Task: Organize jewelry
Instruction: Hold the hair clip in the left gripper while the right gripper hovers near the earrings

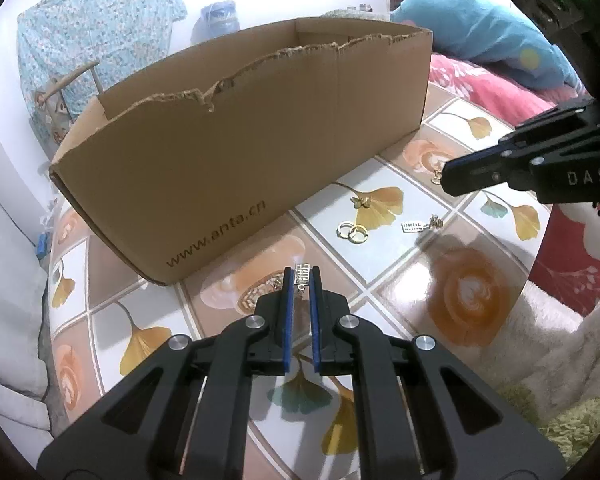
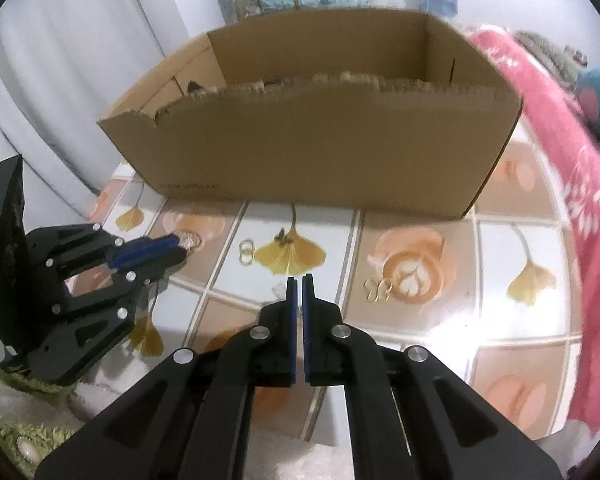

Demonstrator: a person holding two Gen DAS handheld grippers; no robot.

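While a small rectangular earring (image 1: 302, 273) is pinched upright in the left hand-held gripper (image 1: 301, 280), the cardboard box (image 1: 260, 152) lies just ahead. The right hand-held gripper (image 2: 299, 286) is held nearly closed, seemingly empty.

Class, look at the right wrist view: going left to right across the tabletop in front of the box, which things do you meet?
Left gripper → pair of rings → butterfly charm → gold earrings → pink blanket.

A home, most likely a bedroom.
Pink floral bedding (image 1: 496, 88) and a blue pillow (image 1: 480, 28) lie past the far right corner of the ginkgo-patterned surface (image 1: 420, 300); a patterned garment (image 1: 96, 20) hangs on the wall.
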